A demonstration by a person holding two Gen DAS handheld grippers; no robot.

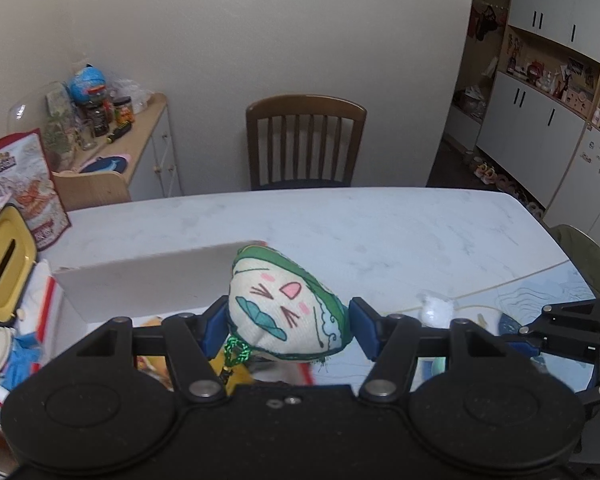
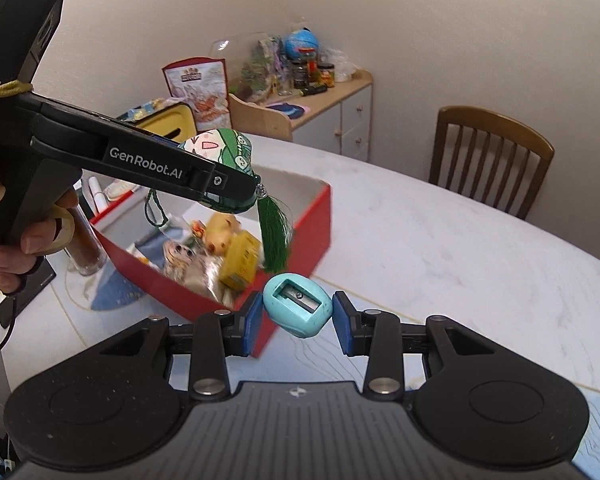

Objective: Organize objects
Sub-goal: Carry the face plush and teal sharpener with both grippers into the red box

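Table (image 2: 440,248): white marble-look top, bearing all items listed below. Red box (image 2: 300,240): open, white inside, standing on the table; taken here as the landmark. Contents of the box: a jumble of small things, among them a yellow carton (image 2: 242,264) and a pale yellow toy figure (image 2: 220,230); the rest too cluttered to name. Chair (image 2: 492,156): dark wood with a slatted back, at the table's far edge, well apart from the box. Left gripper (image 1: 286,320): held in a person's hand (image 2: 32,236), raised above the box; its blue pads (image 1: 362,326) are pressed against either side of a stuffed cloth charm. Cloth charm (image 1: 284,304): cream and green fabric with a drawn face in pink and teal, held in the air over the open box, with a green tassel (image 2: 274,236) hanging from it down toward the contents and a green cord loop (image 2: 154,208) on its other end. Right gripper (image 2: 298,314): near the box's nearest corner, its two blue pads closed against a pencil sharpener. Pencil sharpener (image 2: 298,308): turquoise, rounded, blade side up, clear of the table, just beside the box's near corner and outside it. Yellow-lidded tissue holder (image 1: 6,264): beyond the box's left wall.
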